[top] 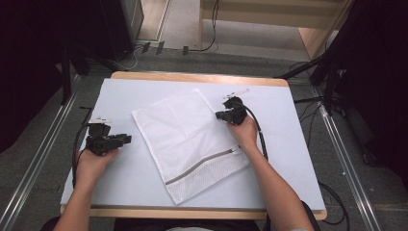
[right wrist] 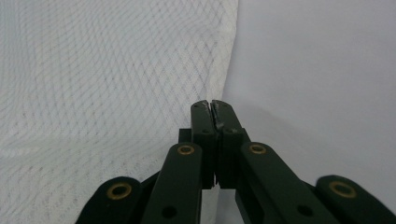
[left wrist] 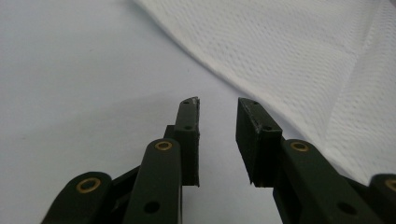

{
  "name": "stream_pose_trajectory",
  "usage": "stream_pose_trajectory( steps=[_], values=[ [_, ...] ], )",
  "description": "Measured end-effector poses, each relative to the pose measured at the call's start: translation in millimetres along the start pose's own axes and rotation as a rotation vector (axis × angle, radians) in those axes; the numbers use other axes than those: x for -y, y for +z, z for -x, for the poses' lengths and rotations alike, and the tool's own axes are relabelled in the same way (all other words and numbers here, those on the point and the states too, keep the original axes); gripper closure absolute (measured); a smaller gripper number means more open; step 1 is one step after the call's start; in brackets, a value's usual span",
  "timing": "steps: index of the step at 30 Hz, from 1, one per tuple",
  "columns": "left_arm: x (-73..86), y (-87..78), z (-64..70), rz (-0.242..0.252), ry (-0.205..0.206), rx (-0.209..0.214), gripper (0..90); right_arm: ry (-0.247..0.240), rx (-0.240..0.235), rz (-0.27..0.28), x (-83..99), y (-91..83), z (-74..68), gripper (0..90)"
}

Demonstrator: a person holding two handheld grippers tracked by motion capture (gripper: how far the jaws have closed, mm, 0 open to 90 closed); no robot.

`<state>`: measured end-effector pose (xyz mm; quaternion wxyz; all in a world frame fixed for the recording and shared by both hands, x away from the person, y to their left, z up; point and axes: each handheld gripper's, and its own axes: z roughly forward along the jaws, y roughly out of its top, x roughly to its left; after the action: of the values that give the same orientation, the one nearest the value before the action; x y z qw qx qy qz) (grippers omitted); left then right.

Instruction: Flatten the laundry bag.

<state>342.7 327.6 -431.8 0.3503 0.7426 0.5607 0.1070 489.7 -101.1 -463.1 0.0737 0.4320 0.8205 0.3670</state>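
A white mesh laundry bag [top: 187,139] lies flat and askew on the white table cover [top: 120,96], its grey zipper [top: 199,166] near the front edge. My left gripper [top: 128,139] rests on the cover just left of the bag, pointing toward it. In the left gripper view its jaws stand open [left wrist: 217,105] with bare cover between them and the bag [left wrist: 303,56] beyond. My right gripper [top: 217,115] sits at the bag's right edge, jaws pressed together [right wrist: 212,103], tips against the hem of the mesh [right wrist: 93,70]. No fabric shows between them.
The wooden table edge [top: 197,77] borders the cover at the back. Cables trail from both grippers across the cover. Metal floor rails [top: 344,159] run along both sides, with dark stands at the back corners.
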Motion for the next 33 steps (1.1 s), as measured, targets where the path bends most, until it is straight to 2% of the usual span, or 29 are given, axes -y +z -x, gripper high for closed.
stream_pose_trajectory(
  steps=[5,15,21,25,28,30,33],
  values=[
    [-5.5,6.7,4.8,-0.004,0.014,0.014,68.3,0.035,0.023,0.005,8.1,-9.6,13.6,90.0],
    [-17.9,24.2,19.6,-0.030,0.040,0.040,60.2,0.071,0.057,-0.007,24.0,-22.2,25.0,90.0],
    [-25.6,38.4,31.5,-0.051,0.055,0.073,54.1,0.081,0.059,-0.002,33.7,-28.9,25.7,90.0],
    [-29.8,47.5,39.4,-0.067,0.080,0.094,48.7,0.093,0.058,0.004,40.8,-33.8,24.5,89.8],
    [-31.2,51.6,43.3,-0.072,0.091,0.097,44.8,0.100,0.054,0.003,44.3,-36.7,23.0,89.8],
    [-32.0,57.9,49.0,-0.090,0.101,0.116,44.4,0.097,0.058,-0.002,48.6,-40.5,20.9,89.6],
    [-32.1,63.7,54.8,-0.110,0.117,0.122,45.9,0.094,0.057,-0.005,52.8,-43.9,18.0,89.5]
  ],
)
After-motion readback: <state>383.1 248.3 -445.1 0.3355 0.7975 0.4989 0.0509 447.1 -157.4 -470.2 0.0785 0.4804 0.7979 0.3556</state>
